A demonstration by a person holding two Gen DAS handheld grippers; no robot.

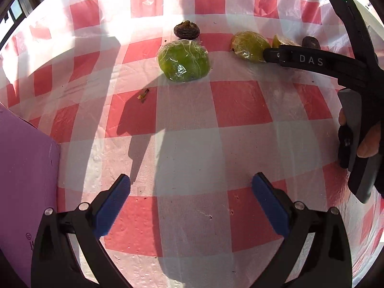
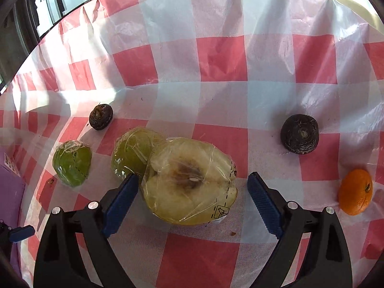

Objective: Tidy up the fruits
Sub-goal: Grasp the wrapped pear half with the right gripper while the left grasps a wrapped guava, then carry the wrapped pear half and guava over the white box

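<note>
In the right wrist view, a cling-wrapped cut half apple (image 2: pixel 189 182) lies cut face up between the open fingers of my right gripper (image 2: pixel 193 200), not clamped. Behind it lies a wrapped green piece (image 2: pixel 134 151), and further left another wrapped green piece (image 2: pixel 72 162). Two dark round fruits (image 2: pixel 100 116) (image 2: pixel 300 134) and an orange (image 2: pixel 356 192) lie around. My left gripper (image 1: pixel 190 201) is open and empty above the cloth, well short of a wrapped green piece (image 1: pixel 183 60). A dark fruit (image 1: pixel 186 30) sits behind that piece.
A red and white checked plastic cloth (image 1: pixel 240 103) covers the table. A purple box (image 1: pixel 24 180) stands at the left of the left wrist view. The right gripper's body and the hand holding it (image 1: pixel 355 76) fill that view's right side.
</note>
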